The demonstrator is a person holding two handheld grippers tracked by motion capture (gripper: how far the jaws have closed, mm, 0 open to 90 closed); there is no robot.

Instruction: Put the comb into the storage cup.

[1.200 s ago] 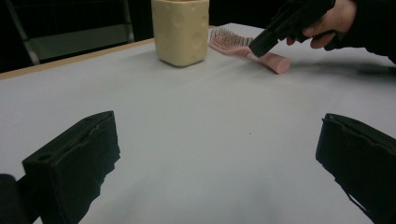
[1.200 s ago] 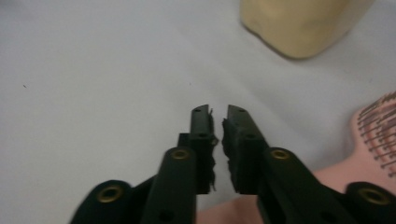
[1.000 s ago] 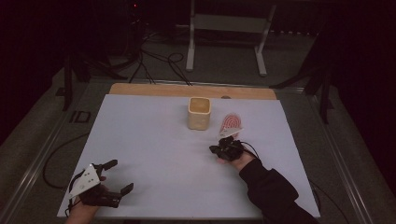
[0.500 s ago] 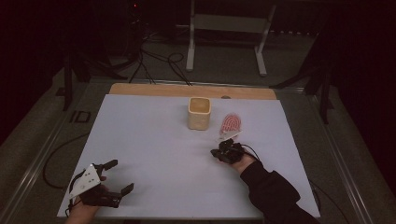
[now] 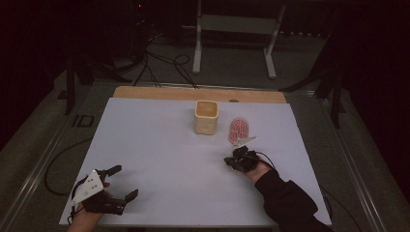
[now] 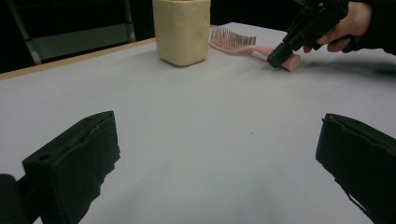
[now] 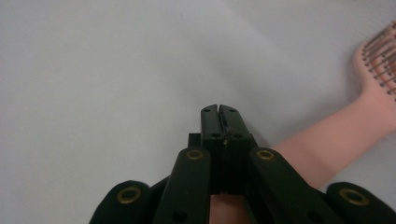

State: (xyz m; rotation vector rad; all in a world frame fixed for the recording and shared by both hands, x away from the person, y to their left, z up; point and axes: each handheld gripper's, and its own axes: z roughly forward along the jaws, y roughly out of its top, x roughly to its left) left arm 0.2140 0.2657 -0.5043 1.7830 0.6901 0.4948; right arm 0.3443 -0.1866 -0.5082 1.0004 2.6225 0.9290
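A pink hairbrush [image 5: 239,129] lies bristles up on the white table, just right of a cream cup [image 5: 206,117]. My right gripper [image 5: 235,160] is shut, with its jaws pressed together and nothing between them. Its tip rests by the end of the brush handle [image 7: 327,135], which runs under and to the right of the jaws. The left gripper view shows the right gripper [image 6: 279,55] touching the handle end [image 6: 290,62] beyond the cup [image 6: 182,30]. My left gripper [image 5: 124,182] stands open and empty near the table's front left corner, jaws wide apart [image 6: 217,123].
The white table sheet [image 5: 159,145] has a wooden strip [image 5: 193,94] along its far edge. A metal stand [image 5: 232,29] and cables lie on the dark floor beyond. A black sleeve [image 5: 290,203] reaches in from the bottom right.
My right gripper has drifted a little toward the near edge beside the brush handle. The left gripper, cup and brush stay put.
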